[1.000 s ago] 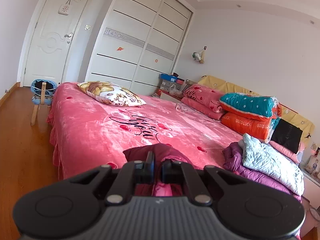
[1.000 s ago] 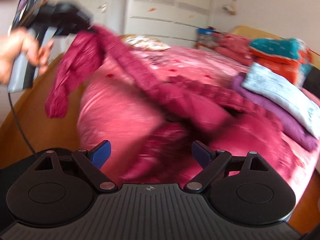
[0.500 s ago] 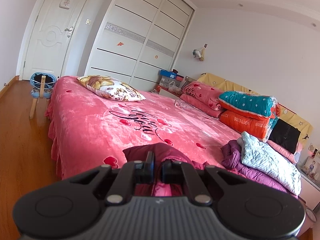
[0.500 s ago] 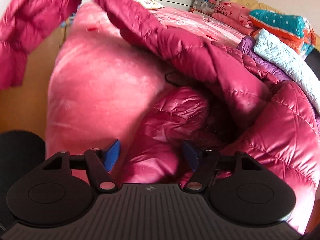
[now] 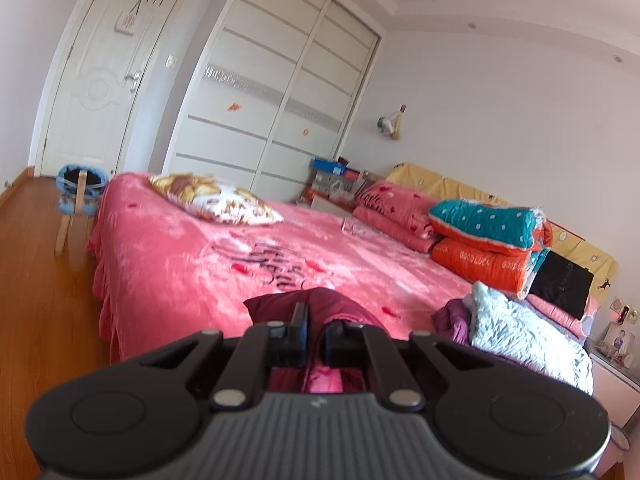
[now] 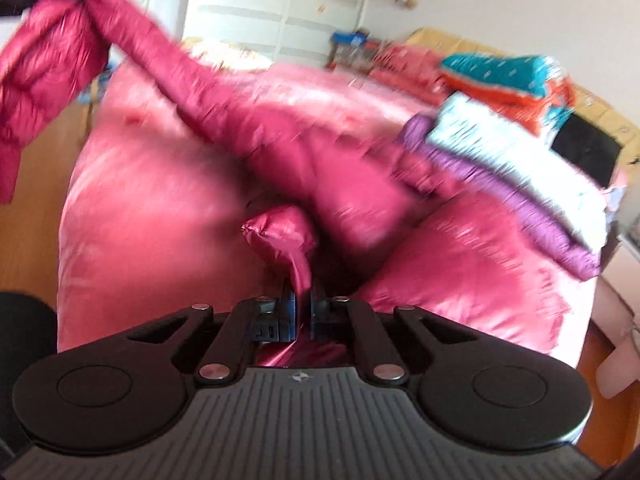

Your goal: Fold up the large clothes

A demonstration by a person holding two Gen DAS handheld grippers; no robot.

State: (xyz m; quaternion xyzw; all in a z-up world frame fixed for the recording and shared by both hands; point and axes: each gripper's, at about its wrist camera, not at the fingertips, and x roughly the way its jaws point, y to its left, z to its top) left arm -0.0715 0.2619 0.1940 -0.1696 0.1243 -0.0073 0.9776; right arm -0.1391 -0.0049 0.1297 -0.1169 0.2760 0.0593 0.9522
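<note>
Both grippers are clamped on the same big dark-red quilted puffer jacket [image 6: 320, 168], w/ the bed w/ the pink plush blanket [image 5: 192, 264] as landmark throughout.

Right gripper [image 6: 303, 312]: jaws pinched together on a puffy bunched bit of the jacket, prob. a cuff or hem corner, just above the bed's near end. Fabric runs up between the blue pads [image 6: 289, 312] and balloons out past them.

Left gripper [image 5: 315, 334]: jaws nearly together on a dark-red fold, pink lining showing under it. In the right wrist view that end of the jacket is raised high over the bed's left edge, one sleeve dangling toward the wood floor [image 5: 36, 300].

Rest of the jacket sags across the near part of the bed, crumpled, beside a purple garment and pale-blue quilted one [image 5: 520, 332] stacked on the bed's right side.

Step in hand, as I read it: getting hold & lifting to spread; no fold made yet.

Next move prob. calls for pulling the two grips apart to tension the jacket, then laying it flat on the open middle of the bed, sleeves out. Both views blurred, so which part each gripper holds is unclear.
</note>
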